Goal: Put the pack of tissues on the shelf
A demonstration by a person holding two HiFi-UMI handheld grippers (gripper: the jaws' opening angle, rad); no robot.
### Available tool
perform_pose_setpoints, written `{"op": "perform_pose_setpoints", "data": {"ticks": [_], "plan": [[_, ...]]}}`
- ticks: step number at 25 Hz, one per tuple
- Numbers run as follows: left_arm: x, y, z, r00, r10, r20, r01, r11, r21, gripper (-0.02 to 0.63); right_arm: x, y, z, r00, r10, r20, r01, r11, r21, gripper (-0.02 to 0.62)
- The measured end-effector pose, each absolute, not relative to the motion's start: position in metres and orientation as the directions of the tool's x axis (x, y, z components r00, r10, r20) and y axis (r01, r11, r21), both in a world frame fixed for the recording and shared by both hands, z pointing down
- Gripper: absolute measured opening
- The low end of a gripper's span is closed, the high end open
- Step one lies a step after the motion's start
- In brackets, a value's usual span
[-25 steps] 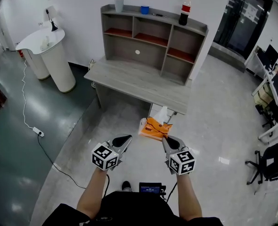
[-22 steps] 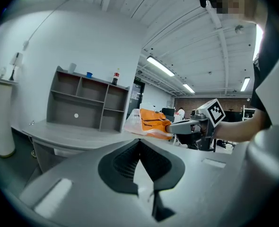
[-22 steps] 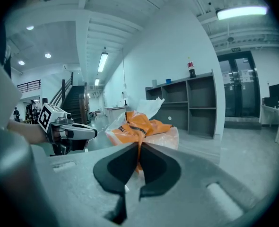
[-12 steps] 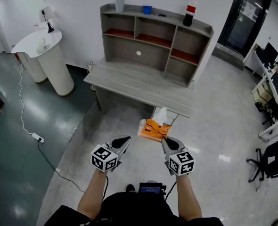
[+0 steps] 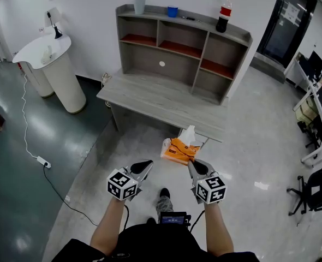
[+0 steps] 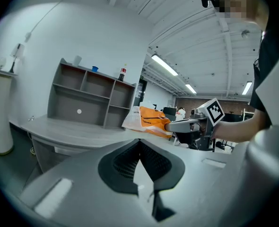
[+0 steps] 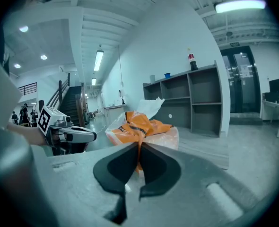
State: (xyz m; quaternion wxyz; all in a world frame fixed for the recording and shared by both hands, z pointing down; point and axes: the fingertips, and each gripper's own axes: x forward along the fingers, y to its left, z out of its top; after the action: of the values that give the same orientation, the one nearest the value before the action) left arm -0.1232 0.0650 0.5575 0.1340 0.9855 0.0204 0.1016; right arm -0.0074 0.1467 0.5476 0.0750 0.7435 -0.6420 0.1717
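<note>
**Inspector:** Change since the last check?

**Observer:** The desk (image 5: 150, 94) and shelf (image 5: 178, 47) sit nearer in the head view. A shoe (image 5: 164, 193) now shows between the forearms.

**Inspector:** Grippers?

**Observer:** The right gripper (image 5: 191, 162) is clamped on a fold of the orange pack of tissues (image 5: 177, 149), held in the air just short of the desk edge. The left gripper (image 5: 148, 162) is closed and empty.

**Inspector:** Anything obscured?

**Observer:** The jaws hide the pinched fold, and the pack's underside cannot be seen.
</note>
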Motion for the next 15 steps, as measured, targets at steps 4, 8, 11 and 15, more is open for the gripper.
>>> {"op": "perform_pose_setpoints", "data": {"ticks": [4, 8, 11, 15], "plan": [[-0.106, 0.045, 0.558, 0.977, 0.061, 0.206, 0.005, -0.966, 0.260, 0.003, 0.012, 0.126, 0.549, 0.108, -0.932, 0.345, -0.980, -0.157, -0.119, 0.006], [-0.079, 0.024, 0.557, 0.975, 0.060, 0.216, 0.002, -0.967, 0.256, 0.003, 0.038, 0.105, 0.550, 0.102, -0.933, 0.345, -0.980, -0.155, -0.128, 0.006], [-0.057, 0.010, 0.556, 0.974, 0.063, 0.219, 0.005, -0.967, 0.255, 0.003, 0.060, 0.089, 0.549, 0.102, -0.933, 0.345, -0.979, -0.156, -0.131, 0.006], [-0.031, -0.006, 0.556, 0.972, 0.062, 0.227, 0.001, -0.966, 0.260, 0.003, 0.086, 0.071, 0.547, 0.096, -0.933, 0.347, -0.979, -0.151, -0.136, 0.006]]}}
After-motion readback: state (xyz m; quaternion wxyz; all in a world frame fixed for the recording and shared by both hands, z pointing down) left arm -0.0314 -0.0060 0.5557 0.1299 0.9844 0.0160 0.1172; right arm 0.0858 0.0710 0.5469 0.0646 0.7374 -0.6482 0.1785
